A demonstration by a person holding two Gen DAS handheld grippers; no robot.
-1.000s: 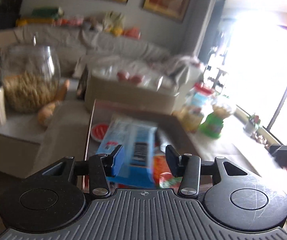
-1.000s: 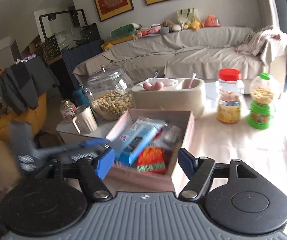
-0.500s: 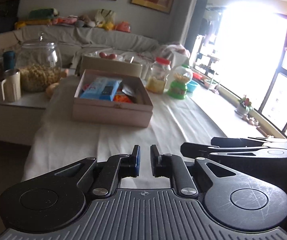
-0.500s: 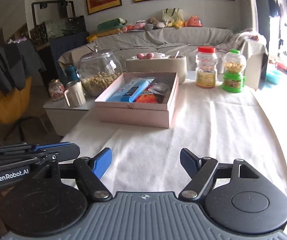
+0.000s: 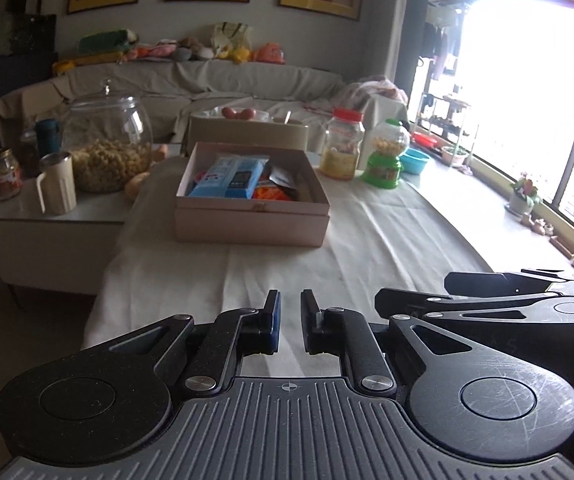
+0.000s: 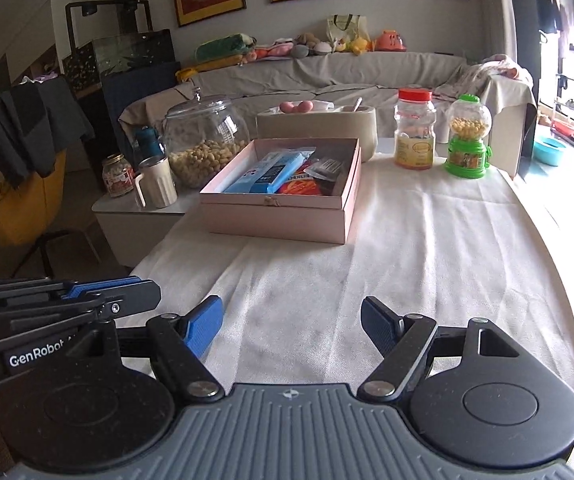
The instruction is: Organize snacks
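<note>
Both handheld grippers have pulled back from the pink box (image 6: 283, 204) and now sit side by side over the near end of a table draped in a white cloth (image 6: 407, 248), well apart from the box. A second ago the left gripper (image 5: 290, 322) was right over the box with the blue snack packet (image 5: 229, 176) between its open jaws; now its jaws are pressed nearly together with nothing between them, and the packet lies flat inside the box on top of an orange packet (image 6: 301, 188) and a dark foil sachet (image 6: 325, 168). The right gripper (image 6: 292, 326) has its jaws spread wide and empty. No loose snacks show on the cloth, so the sorting looks finished or close to it, with the box lid not in view. Beyond the box stand a red-lidded jar (image 6: 414, 134), a small green candy dispenser (image 6: 467, 142) and a large glass jar of nuts (image 6: 205, 142). The only clear writing is "GenRobot" in white on the side of the left gripper, seen from the right wrist camera; the packet print is too small to read.
</note>
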